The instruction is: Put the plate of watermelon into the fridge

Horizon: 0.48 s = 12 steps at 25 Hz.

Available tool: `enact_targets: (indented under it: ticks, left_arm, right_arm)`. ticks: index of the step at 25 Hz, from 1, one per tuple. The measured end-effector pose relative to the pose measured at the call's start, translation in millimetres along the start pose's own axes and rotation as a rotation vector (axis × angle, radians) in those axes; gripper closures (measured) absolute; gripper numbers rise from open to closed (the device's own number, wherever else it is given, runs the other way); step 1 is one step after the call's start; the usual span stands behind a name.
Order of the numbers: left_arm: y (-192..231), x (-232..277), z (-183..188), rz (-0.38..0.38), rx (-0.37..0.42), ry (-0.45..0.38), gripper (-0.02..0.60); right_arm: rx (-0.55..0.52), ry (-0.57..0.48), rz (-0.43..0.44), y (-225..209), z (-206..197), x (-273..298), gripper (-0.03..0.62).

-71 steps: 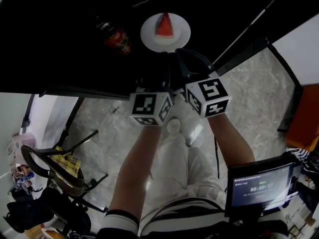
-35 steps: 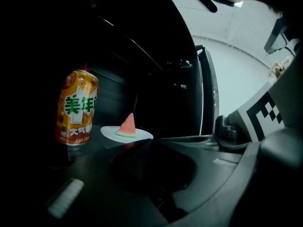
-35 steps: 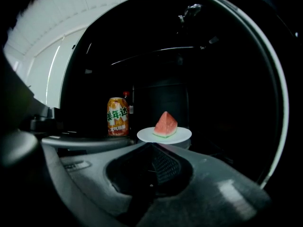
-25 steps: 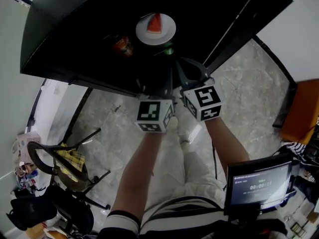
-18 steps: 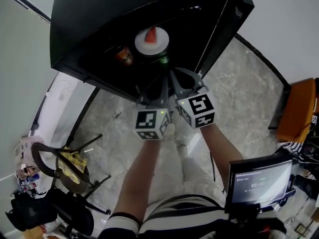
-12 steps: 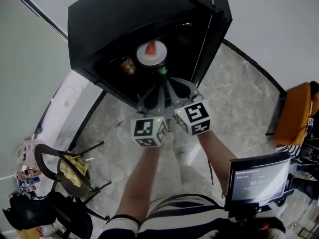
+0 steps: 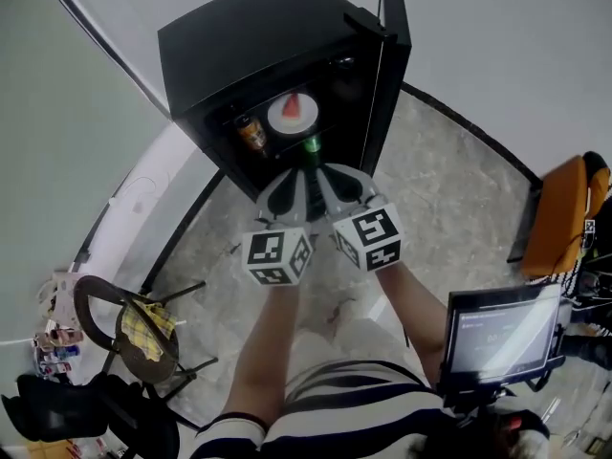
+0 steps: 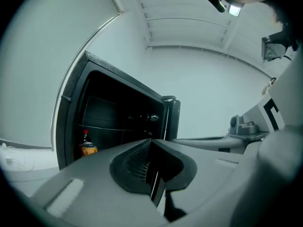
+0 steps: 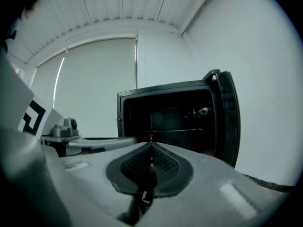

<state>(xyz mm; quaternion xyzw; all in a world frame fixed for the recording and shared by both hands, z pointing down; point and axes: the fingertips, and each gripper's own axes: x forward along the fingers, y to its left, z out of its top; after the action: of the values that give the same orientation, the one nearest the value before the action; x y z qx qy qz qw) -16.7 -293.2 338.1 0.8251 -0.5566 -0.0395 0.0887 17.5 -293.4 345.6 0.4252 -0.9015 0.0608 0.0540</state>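
Left gripper [image 7: 300,172] jaws pressed together, nothing between them; in the left gripper view the pads [image 8: 142,161] meet along one seam. Right gripper [image 7: 325,168] likewise closed and empty, pads [image 9: 158,163] flush against each other. Both are held side by side, tips near each other, just outside the open front of the fridge [image 7: 249,36], apart from it and touching nothing. Marker cubes face up toward the head camera, forearms behind them.

Fridge is a small black box on the floor [image 7: 449,189], door [image 7: 392,36] swung open at its right side. Plate [image 7: 284,120] is white and sits on the fridge shelf around the middle, with the watermelon [image 7: 291,106] wedge on it, red, point up. The right gripper view catches only a red tip just above the jaw tips. Jar [image 7: 251,134] with an orange label stands near the shelf's left edge, apart from the plate. Green bottle [image 7: 311,145] is at the shelf's front edge, just in front of the plate, closest to the gripper tips.

Outside: folding chair [image 7: 129,328] at lower left, orange seat [image 7: 564,218] at the right edge, monitor [image 7: 502,331] at lower right
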Motion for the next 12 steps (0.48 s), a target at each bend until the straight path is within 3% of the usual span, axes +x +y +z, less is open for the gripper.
enact_targets:
  ticks: [12]
  left_arm:
    - [-7, -96, 12, -0.079, 0.007, 0.010, 0.580]
  right_arm:
    - [0.050, -0.014, -0.077, 76, 4, -67, 0.594]
